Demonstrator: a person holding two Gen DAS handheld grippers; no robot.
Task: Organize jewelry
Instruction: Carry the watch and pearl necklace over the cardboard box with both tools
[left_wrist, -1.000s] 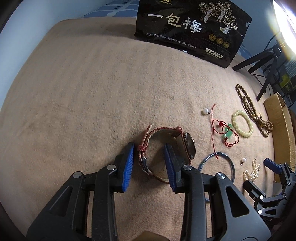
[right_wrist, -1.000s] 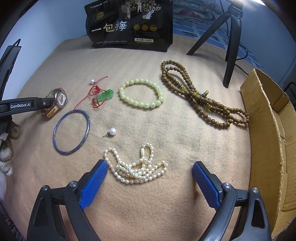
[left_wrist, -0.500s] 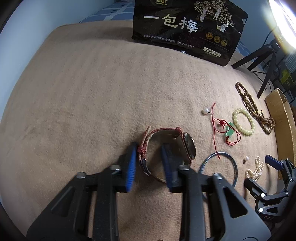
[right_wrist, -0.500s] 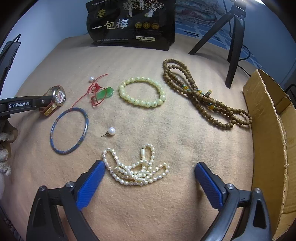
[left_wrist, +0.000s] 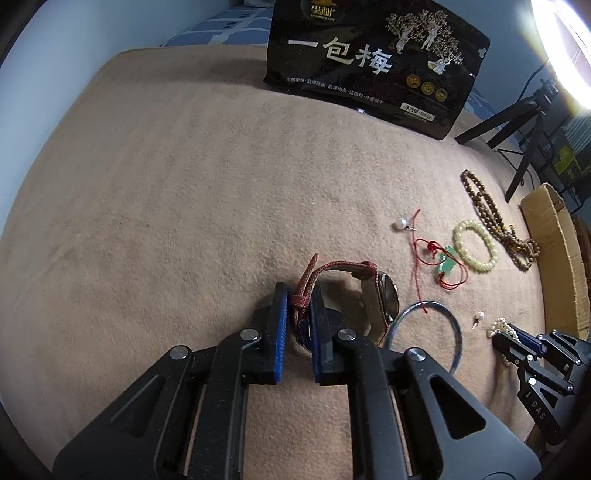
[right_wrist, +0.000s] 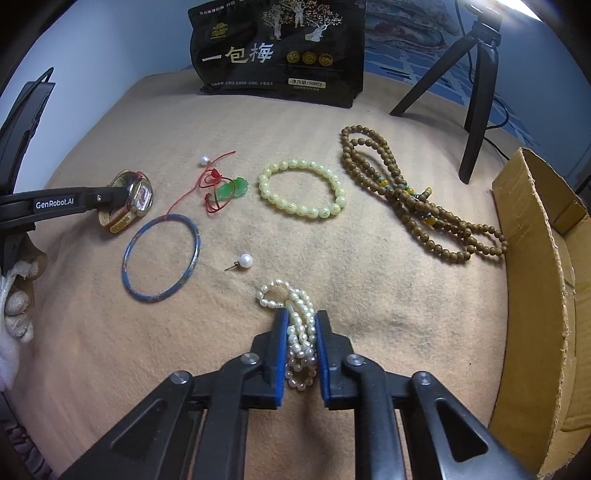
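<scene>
On the tan blanket, my left gripper (left_wrist: 298, 291) is closing its jaws, and the blue pads press on the red woven strap of the watch (left_wrist: 380, 299), whose face (right_wrist: 138, 194) stands on edge. My right gripper (right_wrist: 301, 314) is shut on the bunched white pearl strand (right_wrist: 301, 332); a small loop of it pokes out beyond the tips. Lying loose between the two are a blue bangle (right_wrist: 197, 243), a pearl earring (right_wrist: 245, 260), a second pearl (right_wrist: 205, 159), a green pendant on red cord (right_wrist: 232, 188), a pale yellow bead bracelet (right_wrist: 306, 211) and a long brown bead necklace (right_wrist: 417, 199).
An open cardboard box (right_wrist: 535, 277) stands at the right edge of the blanket. A black snack bag (right_wrist: 280, 51) stands upright at the back, with a black tripod (right_wrist: 476, 92) to its right. A gloved hand (right_wrist: 14, 306) shows at the left of the right wrist view.
The left jaws have narrowed onto the watch strap. The right jaws, wide apart before, have snapped together and gathered the spread pearl strand into a bunch.
</scene>
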